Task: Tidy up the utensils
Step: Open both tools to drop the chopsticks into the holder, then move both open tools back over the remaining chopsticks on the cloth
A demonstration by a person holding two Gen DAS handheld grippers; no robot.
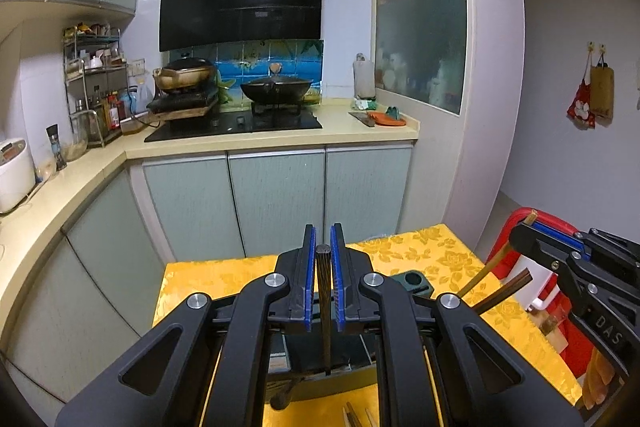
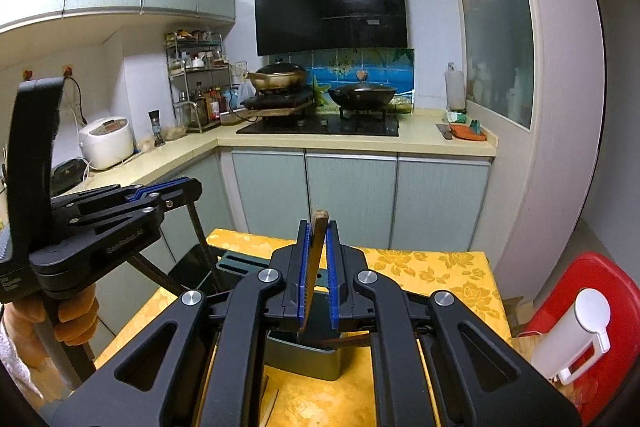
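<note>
In the left wrist view my left gripper [image 1: 323, 231] is shut on a dark chopstick [image 1: 325, 307] that stands upright, its lower end down in a grey-green utensil holder [image 1: 414, 282] on the table. My right gripper [image 2: 319, 227] is shut on a light brown chopstick [image 2: 314, 267], tilted slightly, with its tip inside the holder's open compartment [image 2: 308, 359]. Each gripper shows in the other's view: the right gripper [image 1: 530, 225] at the right edge, the left gripper [image 2: 188, 187] at the left. Another brown stick [image 1: 506, 291] leans out of the holder.
The holder stands on a small table with a yellow flowered cloth [image 2: 440, 267]. Loose chopsticks [image 1: 356, 415] lie on the cloth near me. A red chair [image 2: 596, 279] and a white dispenser [image 2: 576, 331] are at the right. Kitchen cabinets and a stove counter [image 1: 280, 135] lie beyond.
</note>
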